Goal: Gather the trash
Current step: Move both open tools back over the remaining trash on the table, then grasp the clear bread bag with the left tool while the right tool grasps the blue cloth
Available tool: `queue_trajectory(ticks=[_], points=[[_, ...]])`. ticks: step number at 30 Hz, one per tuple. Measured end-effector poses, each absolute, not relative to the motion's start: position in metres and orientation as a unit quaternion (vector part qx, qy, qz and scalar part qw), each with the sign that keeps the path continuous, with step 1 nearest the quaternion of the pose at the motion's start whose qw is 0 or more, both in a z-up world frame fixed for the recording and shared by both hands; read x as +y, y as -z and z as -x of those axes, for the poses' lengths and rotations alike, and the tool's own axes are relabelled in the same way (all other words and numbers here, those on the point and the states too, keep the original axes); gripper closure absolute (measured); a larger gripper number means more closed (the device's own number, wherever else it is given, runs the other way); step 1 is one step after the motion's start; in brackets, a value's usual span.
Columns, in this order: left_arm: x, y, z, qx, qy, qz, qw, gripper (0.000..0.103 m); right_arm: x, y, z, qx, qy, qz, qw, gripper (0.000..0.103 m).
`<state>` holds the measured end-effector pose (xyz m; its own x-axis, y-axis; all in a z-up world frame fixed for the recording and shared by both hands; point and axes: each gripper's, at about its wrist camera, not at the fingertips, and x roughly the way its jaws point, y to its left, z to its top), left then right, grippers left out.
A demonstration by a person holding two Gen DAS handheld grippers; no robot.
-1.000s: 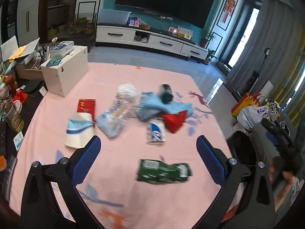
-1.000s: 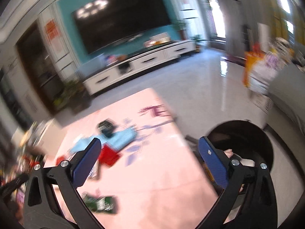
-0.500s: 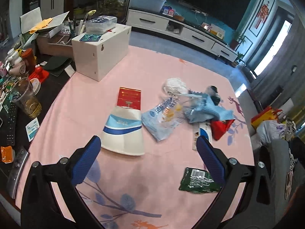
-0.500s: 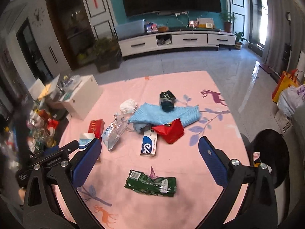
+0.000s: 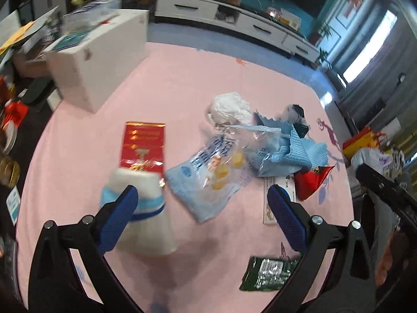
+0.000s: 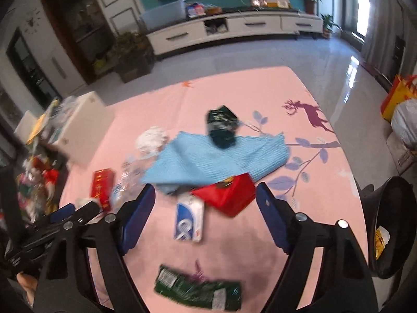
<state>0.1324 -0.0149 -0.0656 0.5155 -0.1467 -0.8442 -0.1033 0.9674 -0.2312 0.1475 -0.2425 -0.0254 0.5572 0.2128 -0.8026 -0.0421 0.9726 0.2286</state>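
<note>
So the left gripper (image 5: 200,203) hangs over the pink tablecloth (image 5: 182,78) with its blue-padded fingers spread wide, nothing between them. Its left finger sits right over a white paper cup with a blue band (image 5: 140,208) lying on its side at about 8 o'clock in the left view. Just past the cup at 10 o'clock is a flat red packet (image 5: 143,146), and a clear blue-printed snack bag (image 5: 211,177) lies dead centre, touching a crumpled light blue cloth (image 5: 289,154) at 2 o'clock. The right gripper (image 6: 206,208) is wide apart too, hovering above a red foil wrapper (image 6: 229,195) and a white-and-blue box (image 6: 189,219). A green foil wrapper (image 6: 198,292) lies at 6 o'clock, and a black trash bin (image 6: 391,224) stands off the table edge at 4 o'clock.
</note>
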Motion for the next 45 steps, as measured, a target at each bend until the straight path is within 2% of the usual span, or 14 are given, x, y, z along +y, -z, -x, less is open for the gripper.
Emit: queue_trajectory(ticks=[4, 6, 10, 16, 19, 20, 21, 23, 26, 38, 45], points=[[-0.027, 0.074, -0.154, 0.501, 0.020, 0.136, 0.854, 0.011, -0.249, 0.045, -0.176, 0.495, -0.079, -0.111, 0.858, 0.031], [-0.032, 0.080, -0.163, 0.509, 0.033, 0.145, 0.848, 0.019, -0.242, 0.048, -0.184, 0.495, -0.093, -0.109, 0.857, 0.033], [-0.037, 0.091, -0.170, 0.514, 0.038, 0.137, 0.846, 0.023, -0.222, 0.053, -0.198, 0.501, -0.128, -0.112, 0.848, 0.039], [-0.037, 0.110, -0.171, 0.529, 0.046, 0.143, 0.835, 0.037, -0.203, 0.075, -0.214, 0.517, -0.149, -0.117, 0.835, 0.042], [-0.042, 0.118, -0.172, 0.538, 0.038, 0.126, 0.832, 0.053, -0.199, 0.086, -0.218, 0.529, -0.147, -0.104, 0.829, 0.061], [-0.043, 0.120, -0.172, 0.542, 0.037, 0.119, 0.831, 0.064, -0.199, 0.088, -0.218, 0.533, -0.148, -0.100, 0.827, 0.074], [-0.045, 0.122, -0.171, 0.546, 0.041, 0.117, 0.829, 0.075, -0.201, 0.089, -0.219, 0.536, -0.149, -0.103, 0.825, 0.081], [-0.046, 0.127, -0.170, 0.552, 0.047, 0.126, 0.823, 0.090, -0.205, 0.088, -0.218, 0.536, -0.151, -0.113, 0.823, 0.091], [-0.045, 0.125, -0.166, 0.546, 0.042, 0.135, 0.825, 0.101, -0.213, 0.078, -0.214, 0.530, -0.158, -0.123, 0.824, 0.092], [-0.042, 0.082, -0.141, 0.505, 0.054, 0.169, 0.845, 0.102, -0.246, 0.008, -0.177, 0.473, -0.174, -0.143, 0.852, 0.093], [-0.051, 0.059, -0.121, 0.492, 0.071, 0.175, 0.850, 0.102, -0.247, 0.013, -0.167, 0.493, -0.178, -0.158, 0.837, 0.089]])
